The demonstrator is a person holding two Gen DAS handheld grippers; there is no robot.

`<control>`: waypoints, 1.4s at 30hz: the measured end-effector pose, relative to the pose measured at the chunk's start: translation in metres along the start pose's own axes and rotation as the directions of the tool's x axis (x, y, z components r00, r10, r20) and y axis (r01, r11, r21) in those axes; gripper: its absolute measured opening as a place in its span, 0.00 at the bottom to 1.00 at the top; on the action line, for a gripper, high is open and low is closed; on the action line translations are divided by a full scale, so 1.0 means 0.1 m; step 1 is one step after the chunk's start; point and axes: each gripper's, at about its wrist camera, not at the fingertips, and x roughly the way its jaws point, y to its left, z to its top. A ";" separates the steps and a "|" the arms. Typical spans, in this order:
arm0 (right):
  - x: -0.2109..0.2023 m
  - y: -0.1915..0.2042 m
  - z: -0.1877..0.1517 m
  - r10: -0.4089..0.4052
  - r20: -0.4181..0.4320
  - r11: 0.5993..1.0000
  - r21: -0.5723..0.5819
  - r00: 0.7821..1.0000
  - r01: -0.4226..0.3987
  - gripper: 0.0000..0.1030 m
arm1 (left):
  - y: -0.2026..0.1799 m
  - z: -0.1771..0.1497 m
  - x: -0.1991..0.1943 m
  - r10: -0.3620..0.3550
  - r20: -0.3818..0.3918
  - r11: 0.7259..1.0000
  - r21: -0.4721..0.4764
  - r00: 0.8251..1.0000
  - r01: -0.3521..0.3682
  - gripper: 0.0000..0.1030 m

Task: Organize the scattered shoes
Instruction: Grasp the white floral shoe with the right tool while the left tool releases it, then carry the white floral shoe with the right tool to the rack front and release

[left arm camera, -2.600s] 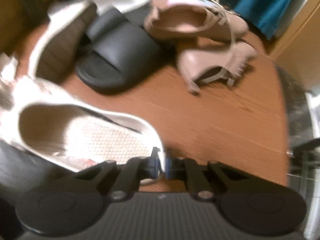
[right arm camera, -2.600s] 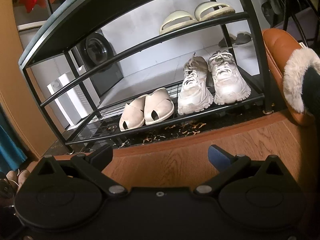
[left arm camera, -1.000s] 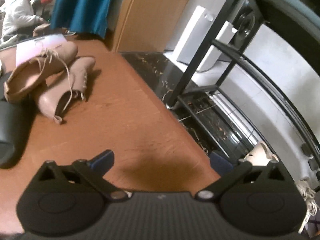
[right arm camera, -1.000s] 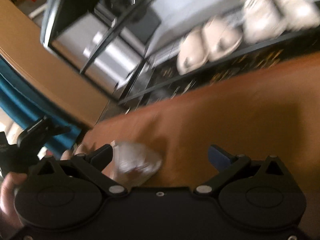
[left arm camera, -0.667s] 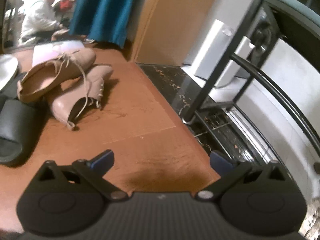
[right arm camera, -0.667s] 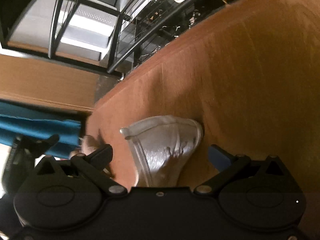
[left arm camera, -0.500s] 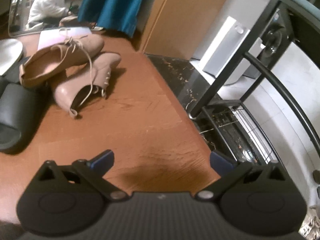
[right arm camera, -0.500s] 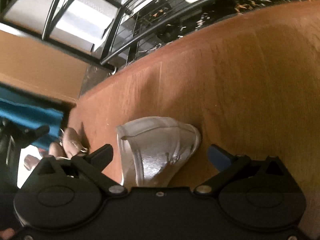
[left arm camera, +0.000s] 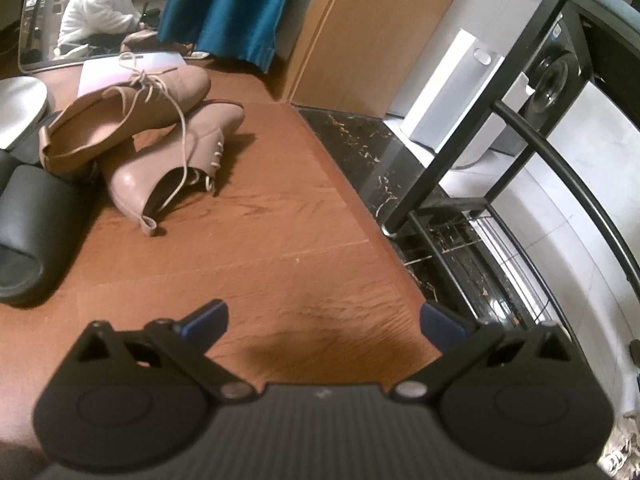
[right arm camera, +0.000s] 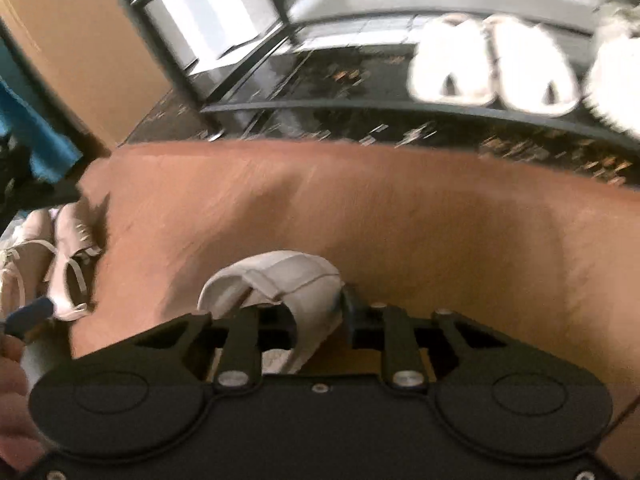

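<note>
Right tool jaws just closed, clamping white shoe on wooden floor. Left tool wide, empty, near pink lace-ups.

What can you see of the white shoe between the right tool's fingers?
The white shoe is blurred but looks like a slip-on of pale, leather-like material, with a rounded toe and a stitched band across its upper. It lies low over the brown wooden floor, toe pointing away toward the shoe rack. The right tool has just been closing and now pinches the upper's edge. Its sole and heel are hidden behind the tool.
</note>
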 end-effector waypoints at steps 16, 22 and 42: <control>-0.07 -0.94 0.71 -0.216 0.200 0.959 -0.139 0.956 0.246 0.13 | -0.17 -0.07 -0.04 -0.023 0.037 0.994 0.104 0.999 0.019 0.99; -0.24 -0.95 0.61 -0.169 0.232 0.980 -0.060 0.958 0.187 0.90 | -0.16 -0.07 0.03 -0.007 0.010 0.995 0.100 1.000 0.006 0.99; -1.69 -1.95 -1.05 0.003 0.448 0.840 0.484 0.894 -0.246 1.00 | -0.23 -0.09 -0.09 0.038 0.053 0.983 0.176 0.998 -0.047 0.99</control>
